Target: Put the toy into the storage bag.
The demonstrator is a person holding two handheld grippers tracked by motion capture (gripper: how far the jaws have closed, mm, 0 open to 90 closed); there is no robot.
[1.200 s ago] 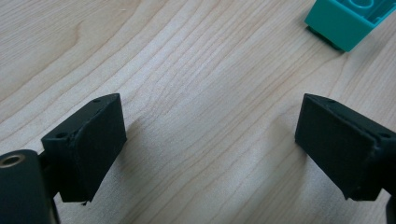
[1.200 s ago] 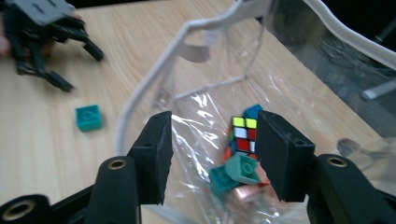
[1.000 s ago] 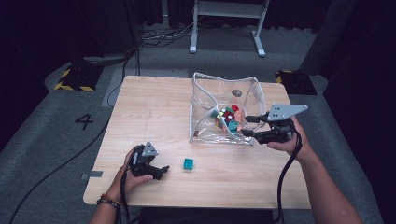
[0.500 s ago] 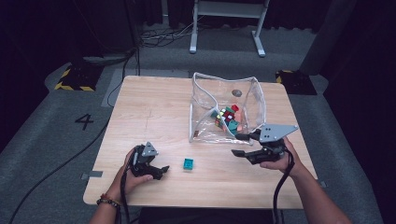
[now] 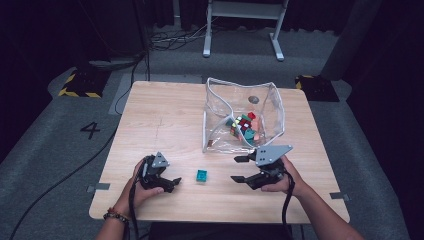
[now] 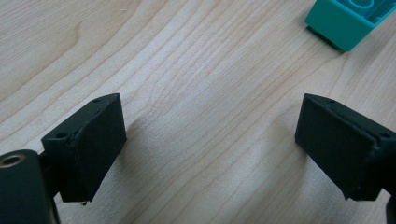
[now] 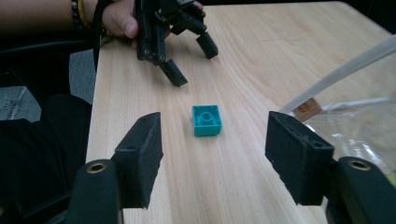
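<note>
Right claw (image 5: 239, 169) spread wide with nothing inside, jaws just been opening, lined up on the teal brick (image 5: 201, 175) sitting alone on the bench (image 5: 165, 115) between both claws, presumably to grab it for the clear bag (image 5: 242, 117), left claw (image 5: 175, 183) parked open beside it.

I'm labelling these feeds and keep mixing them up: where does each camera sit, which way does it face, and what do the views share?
High view: fixed above the person's side, facing forward and down on the table; forearms, left gripper, right gripper, clear bag.
Left gripper view: rides the left gripper, looking down along its open jaws at the tabletop.
Right gripper view: rides the right gripper, looking level across the table; shows the left gripper and its hand.
Shared: the teal block.
</note>
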